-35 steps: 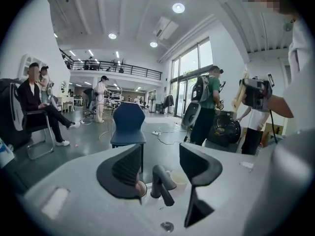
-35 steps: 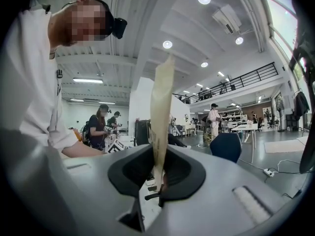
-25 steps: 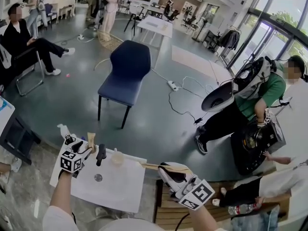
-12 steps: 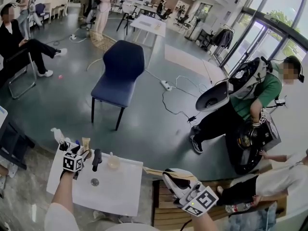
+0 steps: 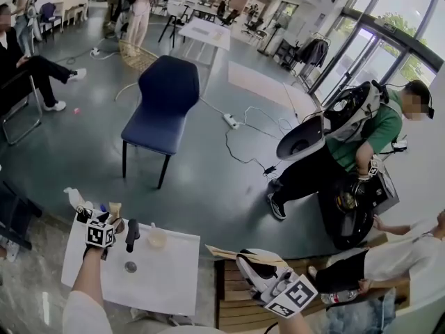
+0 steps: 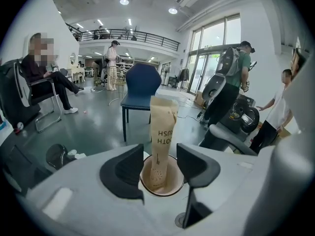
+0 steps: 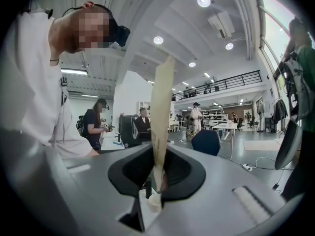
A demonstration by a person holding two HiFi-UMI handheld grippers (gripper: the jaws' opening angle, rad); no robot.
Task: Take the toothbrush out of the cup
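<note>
Left gripper [image 6: 158, 167], jaws apart but just narrowing, brackets the toothbrush [image 6: 162, 124] standing in the cup [image 6: 165, 192], lower centre, ready to pinch; right gripper [image 7: 156, 176] clamps another packet [image 7: 161, 107] aside

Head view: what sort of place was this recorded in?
Probably a large open-plan lab or workshop hall: polished grey floor, tall glass window wall, an upper balcony with black railing, white work tables further back.
</note>
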